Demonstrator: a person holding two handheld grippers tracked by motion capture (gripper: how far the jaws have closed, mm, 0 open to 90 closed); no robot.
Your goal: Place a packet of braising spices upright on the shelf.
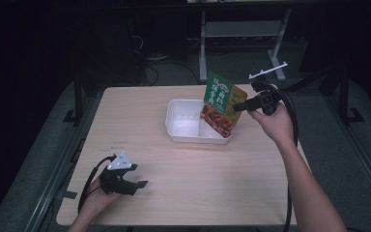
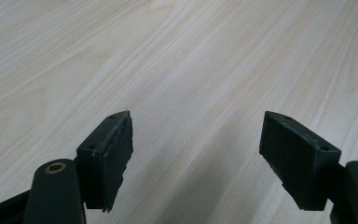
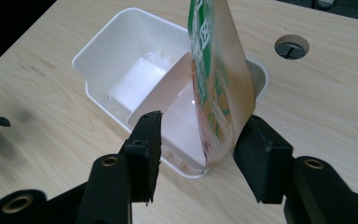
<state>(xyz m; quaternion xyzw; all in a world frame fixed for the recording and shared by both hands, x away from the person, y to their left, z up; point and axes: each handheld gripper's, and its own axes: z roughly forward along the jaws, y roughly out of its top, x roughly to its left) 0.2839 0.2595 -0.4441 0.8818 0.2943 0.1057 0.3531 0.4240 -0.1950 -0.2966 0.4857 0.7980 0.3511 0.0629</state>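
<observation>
A green and orange snack pouch (image 1: pixel 220 104) stands tilted in the right compartment of a white divided container (image 1: pixel 183 121) at the table's far middle. My right gripper (image 1: pixel 236 106) reaches in from the right at the pouch's edge. In the right gripper view the pouch (image 3: pixel 216 84) rises between the jaws of my right gripper (image 3: pixel 198 140). The left pad stands clear of it and the right pad is close against its back, so the gripper is open. The container's (image 3: pixel 121 60) left compartment is empty. My left gripper (image 1: pixel 142 183) rests open near the front left; between the jaws of my left gripper (image 2: pixel 196 140) is bare wood.
The light wooden table (image 1: pixel 183 174) has a round cable hole (image 3: pixel 291 46) just beyond the container. White desk legs (image 1: pixel 203 48) and cables stand on the dark floor behind the table. Black frame rails run along both sides of the table.
</observation>
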